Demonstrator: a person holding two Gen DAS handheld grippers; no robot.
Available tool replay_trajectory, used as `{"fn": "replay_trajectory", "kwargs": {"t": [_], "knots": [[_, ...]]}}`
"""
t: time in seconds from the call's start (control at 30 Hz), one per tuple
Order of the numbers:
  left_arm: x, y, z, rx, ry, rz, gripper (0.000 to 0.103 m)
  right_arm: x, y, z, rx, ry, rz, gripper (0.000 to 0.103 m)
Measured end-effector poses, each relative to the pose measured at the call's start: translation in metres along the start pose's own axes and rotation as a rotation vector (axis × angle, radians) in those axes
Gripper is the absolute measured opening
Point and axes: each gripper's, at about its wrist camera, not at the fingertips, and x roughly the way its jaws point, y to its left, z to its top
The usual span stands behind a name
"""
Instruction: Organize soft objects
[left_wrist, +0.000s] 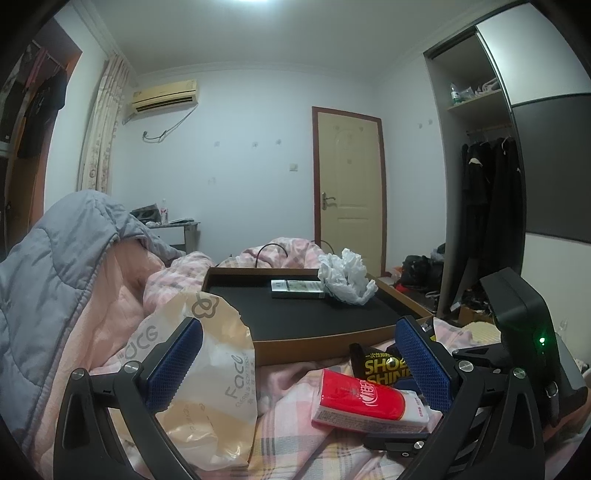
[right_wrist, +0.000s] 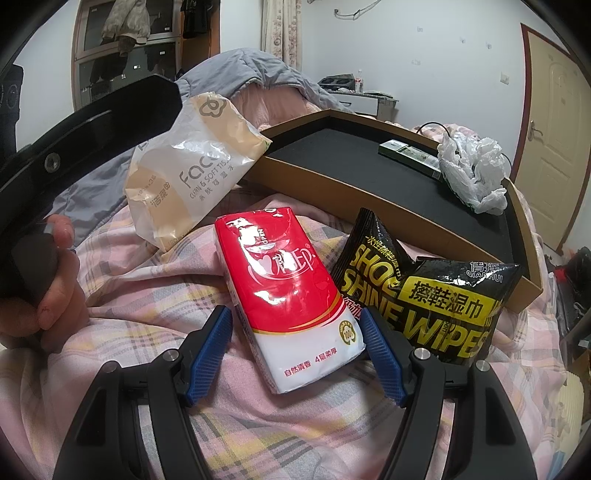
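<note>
Red tissue pack (right_wrist: 291, 295): we see it lying on the pink plaid bedspread (right_wrist: 155, 302), just in front of the tray, its near end sitting between our right fingers.
Right gripper (right_wrist: 295, 354): fingers spread on either side of the pack's white end; the right pad looks to be touching or nearly touching the wrapper, the left pad stands apart from it. Nothing is pinched yet.
Left gripper (left_wrist: 299, 365): fingers spread wide, holding nothing; the cream facial tissue bag (left_wrist: 214, 373) sits just behind the left finger.
Other soft things: the black shoe shine wipes pouch (right_wrist: 424, 295) lies beside the red pack and leans against the tray's near wall.
Tray (right_wrist: 388, 218): brown walls, black floor, resting on the bed; it already carries a crumpled white plastic bag (right_wrist: 472, 173) and a flat green box (right_wrist: 410, 155).
Step in hand: we judge this to be the approach to the red pack, just before the grasp.
Next move: we would need to centre the pack between the pads, close gently so the soft wrapper does not buckle, then lift it over the tray's wall without catching the wipes pouch.
</note>
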Motion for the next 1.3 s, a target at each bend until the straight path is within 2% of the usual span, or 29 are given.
{"fn": "replay_trajectory", "kwargs": {"t": [0.73, 0.87, 0.97, 1.1, 1.13, 1.2, 1.3], "knots": [[-0.001, -0.001, 0.002, 0.007, -0.004, 0.006, 0.103, -0.003, 0.010, 0.000, -0.046, 0.014, -0.067, 0.070], [-0.001, 0.001, 0.002, -0.009, 0.001, 0.006, 0.103, -0.013, 0.016, 0.001, -0.096, 0.033, -0.148, 0.070], [0.000, 0.003, 0.001, -0.019, 0.007, 0.007, 0.103, -0.031, 0.009, 0.002, -0.074, 0.056, -0.173, 0.070], [0.002, 0.006, 0.001, -0.028, 0.013, 0.007, 0.103, -0.059, -0.011, 0.009, -0.013, 0.001, -0.177, 0.070], [0.003, 0.005, 0.001, -0.028, 0.013, 0.007, 0.103, -0.064, -0.018, 0.011, 0.009, -0.016, -0.178, 0.071], [0.003, 0.005, 0.001, -0.029, 0.014, 0.005, 0.103, -0.075, -0.035, 0.017, 0.061, -0.061, -0.176, 0.090], [0.003, 0.005, 0.000, -0.031, 0.012, 0.003, 0.103, -0.081, -0.056, 0.031, 0.091, -0.116, -0.241, 0.092]]}}
